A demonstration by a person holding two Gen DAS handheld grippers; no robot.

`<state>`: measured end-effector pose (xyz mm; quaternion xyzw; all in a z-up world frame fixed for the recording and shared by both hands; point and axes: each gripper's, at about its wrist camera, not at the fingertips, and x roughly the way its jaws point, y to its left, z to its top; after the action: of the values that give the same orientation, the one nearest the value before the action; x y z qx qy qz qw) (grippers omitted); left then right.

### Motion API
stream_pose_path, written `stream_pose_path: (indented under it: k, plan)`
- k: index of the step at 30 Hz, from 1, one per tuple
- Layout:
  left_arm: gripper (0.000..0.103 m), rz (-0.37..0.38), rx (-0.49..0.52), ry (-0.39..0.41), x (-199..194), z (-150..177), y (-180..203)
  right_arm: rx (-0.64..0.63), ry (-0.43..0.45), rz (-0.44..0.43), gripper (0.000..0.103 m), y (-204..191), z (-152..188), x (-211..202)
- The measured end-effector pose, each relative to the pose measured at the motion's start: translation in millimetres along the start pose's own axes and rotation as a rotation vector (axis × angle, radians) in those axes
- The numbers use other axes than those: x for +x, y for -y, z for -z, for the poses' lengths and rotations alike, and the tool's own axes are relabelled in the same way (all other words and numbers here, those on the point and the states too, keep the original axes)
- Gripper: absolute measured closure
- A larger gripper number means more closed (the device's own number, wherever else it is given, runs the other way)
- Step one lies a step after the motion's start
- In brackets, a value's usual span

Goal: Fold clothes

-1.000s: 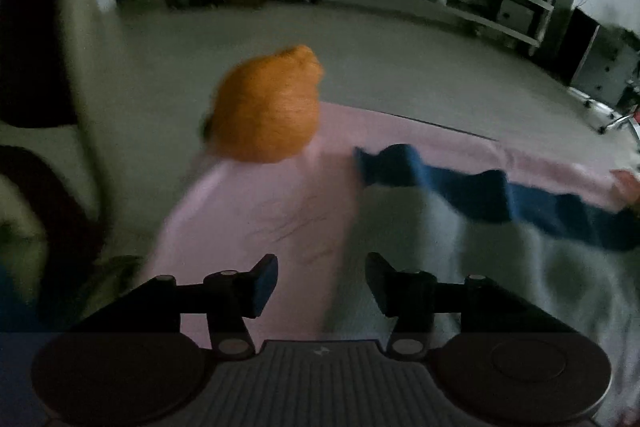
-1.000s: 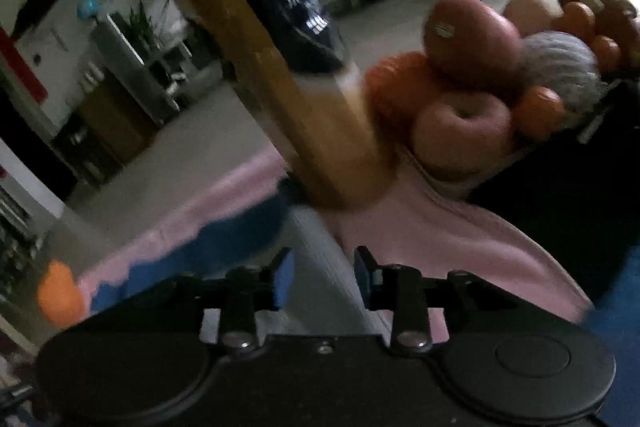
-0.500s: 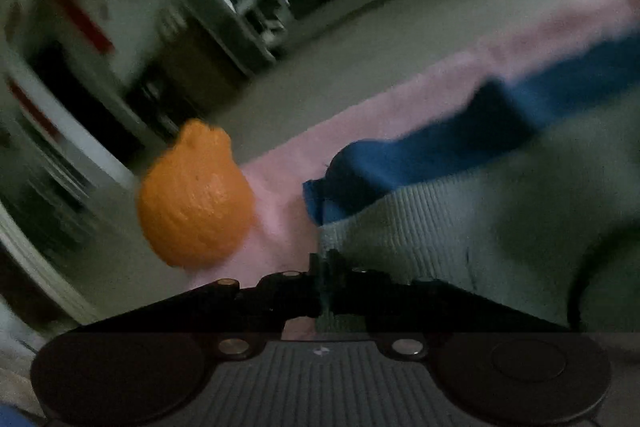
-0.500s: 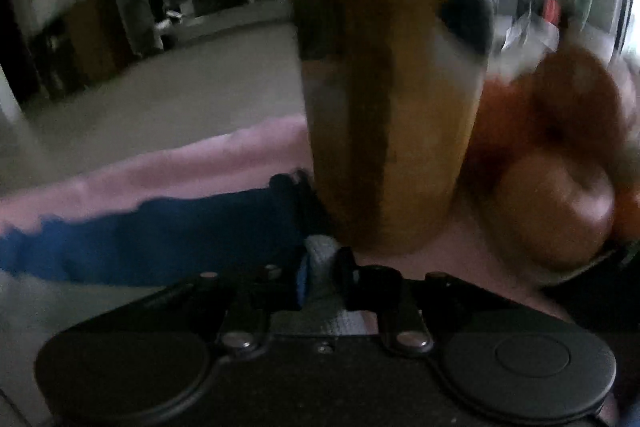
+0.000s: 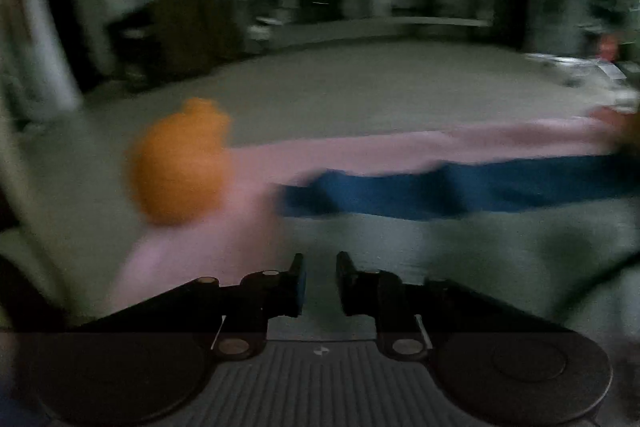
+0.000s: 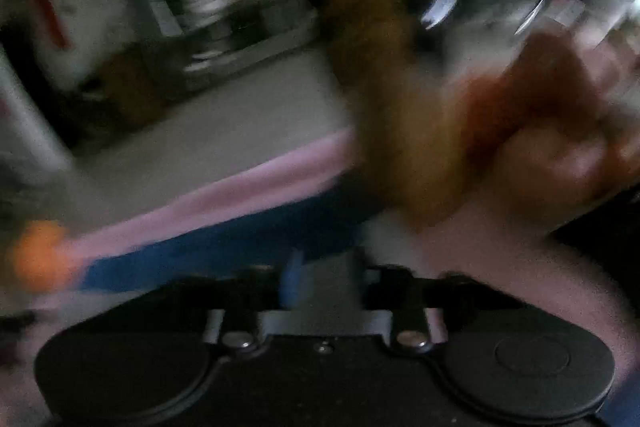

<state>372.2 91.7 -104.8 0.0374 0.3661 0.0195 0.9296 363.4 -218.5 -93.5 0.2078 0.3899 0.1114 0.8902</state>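
Note:
A grey knit garment (image 5: pixel 420 259) with a dark blue band (image 5: pixel 460 193) along its far edge lies on a pink cloth (image 5: pixel 360 155). My left gripper (image 5: pixel 320 281) hovers low over the garment's left part. Its jaws are opening, with a narrow gap, and the grey knit shows through it without the pads pressing. In the right wrist view, which is badly blurred, my right gripper (image 6: pixel 326 279) has a wad of the grey garment (image 6: pixel 328 275) filling the space between its jaws near the blue band (image 6: pixel 220 251). These jaws are easing open too.
An orange fruit (image 5: pixel 180 167) sits on the pink cloth's left corner, also the orange fruit (image 6: pixel 38 261). A tall amber bottle (image 6: pixel 380 87) stands right behind the right gripper, beside a pile of apples and oranges (image 6: pixel 540 115). Bare floor (image 5: pixel 360 95) and shelving lie beyond.
My left jaws went from wide to fully shut at the garment's corner, then parted slightly, and the hand rolled back level. My right jaws narrowed onto the grey fabric by the bottle.

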Motion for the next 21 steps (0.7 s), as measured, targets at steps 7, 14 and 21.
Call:
stream_pose_path:
  k: [7, 14, 21]
  plan:
    - [0.079, -0.219, 0.09, -0.01, 28, 32, 4, 0.264, -0.123, -0.163, 0.103, 49, 26, 31]
    - [0.081, -0.284, -0.004, -0.089, -36, 34, -51, 0.4, -0.032, -0.036, 0.089, 87, 22, -37]
    - [0.07, -0.16, -0.117, 0.079, -210, 76, -77, 0.345, 0.102, -0.267, 0.077, 34, 52, -182]
